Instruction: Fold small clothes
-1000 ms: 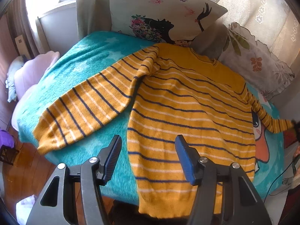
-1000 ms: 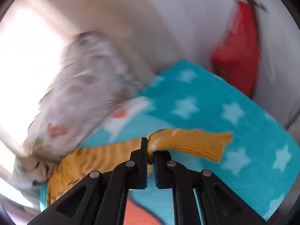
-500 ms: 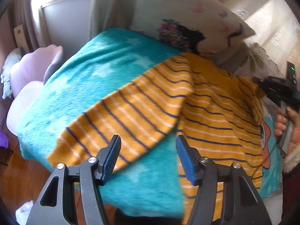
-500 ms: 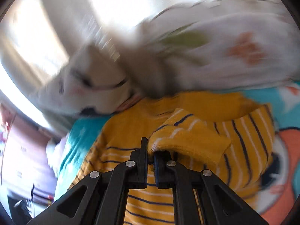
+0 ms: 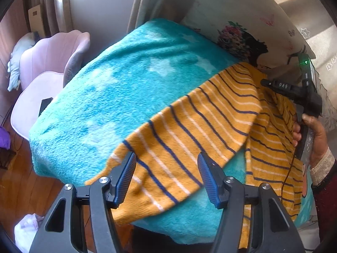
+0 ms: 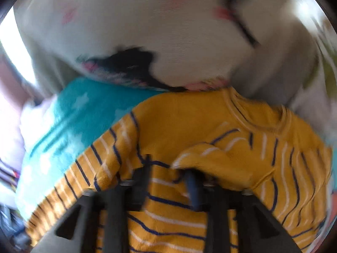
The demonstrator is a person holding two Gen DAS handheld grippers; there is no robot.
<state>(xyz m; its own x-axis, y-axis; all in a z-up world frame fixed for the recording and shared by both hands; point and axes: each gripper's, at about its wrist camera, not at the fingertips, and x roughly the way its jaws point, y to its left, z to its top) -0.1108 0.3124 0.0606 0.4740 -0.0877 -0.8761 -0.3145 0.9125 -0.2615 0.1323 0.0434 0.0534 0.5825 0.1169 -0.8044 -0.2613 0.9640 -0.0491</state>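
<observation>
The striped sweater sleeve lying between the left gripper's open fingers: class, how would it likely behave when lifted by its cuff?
The sleeve would probably sag: it is soft knit, draping over the blanket edge. Likely light. Its ribbed texture should grip the left gripper pads.

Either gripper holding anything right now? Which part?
Left gripper: open, empty, over the sweater's left sleeve. Right gripper: jaws parted, right cuff seems just released; blurred.
</observation>
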